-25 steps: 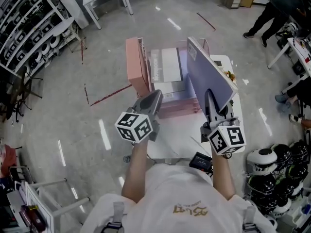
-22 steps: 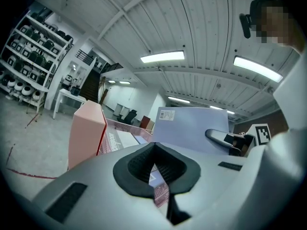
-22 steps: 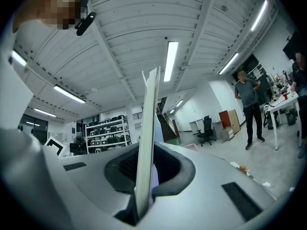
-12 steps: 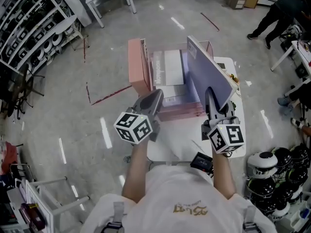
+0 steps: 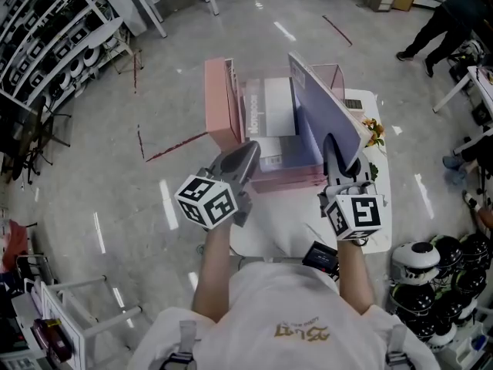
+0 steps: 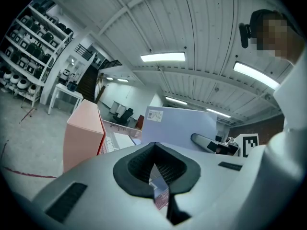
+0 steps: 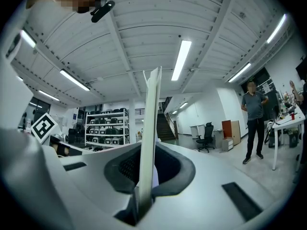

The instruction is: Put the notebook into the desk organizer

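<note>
My right gripper (image 5: 333, 141) is shut on the lower edge of a lavender notebook (image 5: 323, 118). The notebook stands on edge, tilted, over the right side of the pink desk organizer (image 5: 219, 102). In the right gripper view the notebook's thin white edge (image 7: 149, 128) rises straight up between the pads. The organizer holds white and pink books in its compartments. My left gripper (image 5: 248, 149) is shut and empty, hovering at the organizer's near left corner. The left gripper view has the notebook's (image 6: 180, 126) cover to the right and the organizer's pink wall (image 6: 81, 138) to the left.
The organizer sits on a small white table (image 5: 370, 230). A black device (image 5: 318, 257) lies near its front edge and a small orange-flowered item (image 5: 375, 133) at its right. Helmets (image 5: 431, 260) are piled at lower right, shelving (image 5: 46, 37) stands at left, and a person (image 5: 447, 14) at far right.
The right gripper has carried the notebook slightly left and farther over the organizer. The left gripper has barely moved.
</note>
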The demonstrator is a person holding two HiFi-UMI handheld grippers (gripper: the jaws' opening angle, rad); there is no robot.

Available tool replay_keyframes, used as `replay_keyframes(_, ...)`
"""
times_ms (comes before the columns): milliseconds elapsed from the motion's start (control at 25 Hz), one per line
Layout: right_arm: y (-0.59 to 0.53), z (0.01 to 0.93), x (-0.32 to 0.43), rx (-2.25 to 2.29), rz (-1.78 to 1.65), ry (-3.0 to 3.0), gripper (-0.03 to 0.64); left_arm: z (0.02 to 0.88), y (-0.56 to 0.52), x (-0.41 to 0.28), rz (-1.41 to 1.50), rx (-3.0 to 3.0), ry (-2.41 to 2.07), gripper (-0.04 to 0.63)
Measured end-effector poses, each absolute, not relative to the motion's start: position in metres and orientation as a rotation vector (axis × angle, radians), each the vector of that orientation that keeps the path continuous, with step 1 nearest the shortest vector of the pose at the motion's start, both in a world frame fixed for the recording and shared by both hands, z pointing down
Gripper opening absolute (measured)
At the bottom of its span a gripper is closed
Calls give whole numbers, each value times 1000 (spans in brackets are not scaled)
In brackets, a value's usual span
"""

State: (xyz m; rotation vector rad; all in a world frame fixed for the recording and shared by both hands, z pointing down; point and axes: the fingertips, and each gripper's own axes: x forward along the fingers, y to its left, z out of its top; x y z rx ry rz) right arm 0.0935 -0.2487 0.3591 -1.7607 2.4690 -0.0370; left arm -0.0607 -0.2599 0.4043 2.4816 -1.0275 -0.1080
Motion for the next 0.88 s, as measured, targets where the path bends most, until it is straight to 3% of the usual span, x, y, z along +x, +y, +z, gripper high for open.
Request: replay_keyframes(880, -284, 381, 50, -1802, 215, 2681, 43, 406, -263, -63, -152, 2465, -1010, 17)
